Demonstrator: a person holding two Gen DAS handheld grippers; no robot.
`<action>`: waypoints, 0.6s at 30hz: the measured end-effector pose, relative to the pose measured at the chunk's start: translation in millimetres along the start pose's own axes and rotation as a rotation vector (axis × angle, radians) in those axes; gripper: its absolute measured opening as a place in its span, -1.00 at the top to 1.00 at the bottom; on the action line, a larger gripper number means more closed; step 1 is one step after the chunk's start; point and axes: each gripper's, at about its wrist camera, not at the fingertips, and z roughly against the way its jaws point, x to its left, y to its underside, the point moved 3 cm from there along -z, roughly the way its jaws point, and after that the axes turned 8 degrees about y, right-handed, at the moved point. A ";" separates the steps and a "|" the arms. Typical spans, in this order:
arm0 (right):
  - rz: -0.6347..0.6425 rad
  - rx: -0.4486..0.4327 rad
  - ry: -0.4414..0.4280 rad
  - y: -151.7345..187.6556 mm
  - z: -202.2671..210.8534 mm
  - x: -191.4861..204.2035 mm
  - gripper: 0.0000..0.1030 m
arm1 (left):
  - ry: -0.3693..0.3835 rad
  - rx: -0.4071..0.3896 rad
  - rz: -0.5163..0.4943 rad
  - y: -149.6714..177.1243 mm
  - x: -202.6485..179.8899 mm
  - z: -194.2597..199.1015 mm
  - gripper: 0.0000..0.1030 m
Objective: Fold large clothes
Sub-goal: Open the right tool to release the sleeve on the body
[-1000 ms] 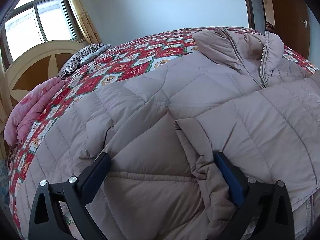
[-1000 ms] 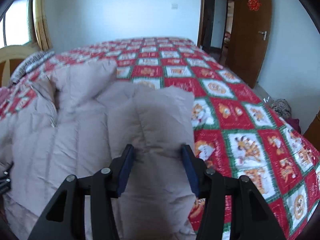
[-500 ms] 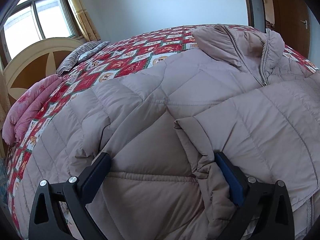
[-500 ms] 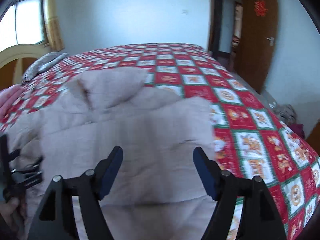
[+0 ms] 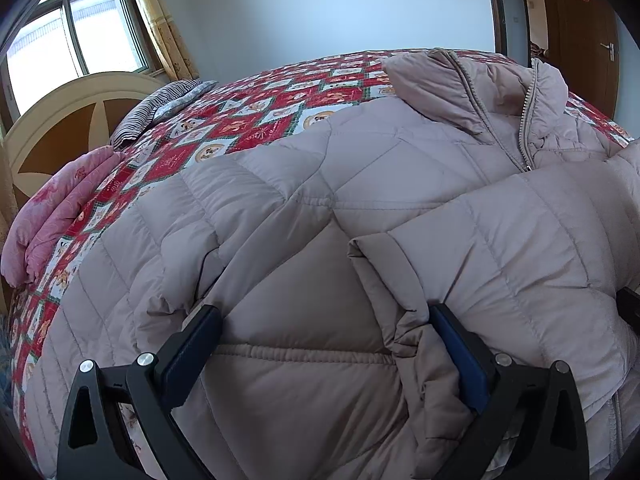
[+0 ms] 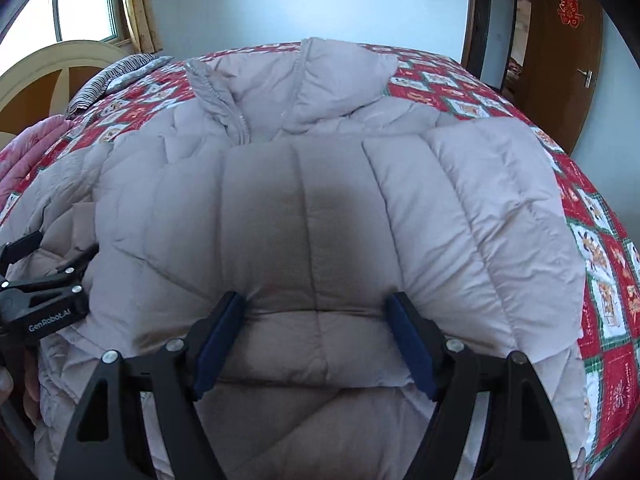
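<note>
While spread flat, puffy quilted jacket (image 5: pixel 360 208) shows folded-in sleeves.

From my left wrist view the jacket (image 5: pixel 360 208) runs off the bottom and right edges; its hem is out of frame. Bedspread (image 5: pixel 256 116) mostly covered by it. The sleeve cuff (image 5: pixel 416 340) bunches against my left gripper's (image 5: pixel 324 352) right finger; contact unclear. From the right wrist view, the door ornament (image 6: pixel 570 10) is too small to read.
</note>
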 end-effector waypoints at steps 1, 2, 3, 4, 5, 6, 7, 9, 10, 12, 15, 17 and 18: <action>0.009 0.000 0.010 0.5 -0.7 1.6 -0.53 | 0.000 0.000 0.000 0.0 -0.1 0.1 -0.99; 0.017 -0.002 0.021 1.1 -1.2 3.2 -0.54 | -0.001 0.000 -0.001 0.0 0.0 0.1 -0.98; 0.023 -0.002 0.029 1.8 -1.5 4.5 -0.54 | -0.001 0.000 -0.001 -0.1 -0.1 0.1 -0.98; 0.025 -0.001 0.033 2.1 -1.6 5.0 -0.54 | 0.000 0.001 -0.001 0.1 0.2 0.1 -0.99; 0.026 -0.002 0.036 2.6 -1.1 6.1 -0.55 | 0.001 0.002 0.000 0.0 0.4 0.0 -0.98; 0.029 -0.004 0.041 2.4 -0.9 6.3 -0.55 | 0.000 0.004 -0.001 -0.1 0.4 -0.5 -0.99; 0.030 -0.005 0.044 2.5 -0.8 6.9 -0.55 | 0.000 0.005 -0.002 -0.3 0.3 -0.8 -0.99; 0.030 -0.008 0.046 3.2 -0.7 6.6 -0.55 | 0.002 0.007 -0.001 -0.4 0.8 -0.9 -0.99; 0.032 -0.010 0.052 3.8 -0.6 7.0 -0.55 | 0.004 0.008 -0.001 -0.5 0.9 -1.0 -0.99; 0.038 -0.013 0.062 3.8 -1.0 8.1 -0.55 | 0.010 0.014 0.001 -1.1 1.2 -1.1 -0.99; 0.036 -0.017 0.063 5.0 -0.7 7.7 -0.56 | 0.034 0.031 0.002 -4.2 4.8 2.1 -0.98; 0.037 -0.020 0.067 5.2 -0.6 8.7 -0.56 | 0.030 0.028 -0.023 -5.9 7.2 10.8 -0.98; 0.038 -0.020 0.067 5.5 -0.7 8.8 -0.56 | 0.026 0.017 -0.031 -7.0 10.3 18.5 -0.98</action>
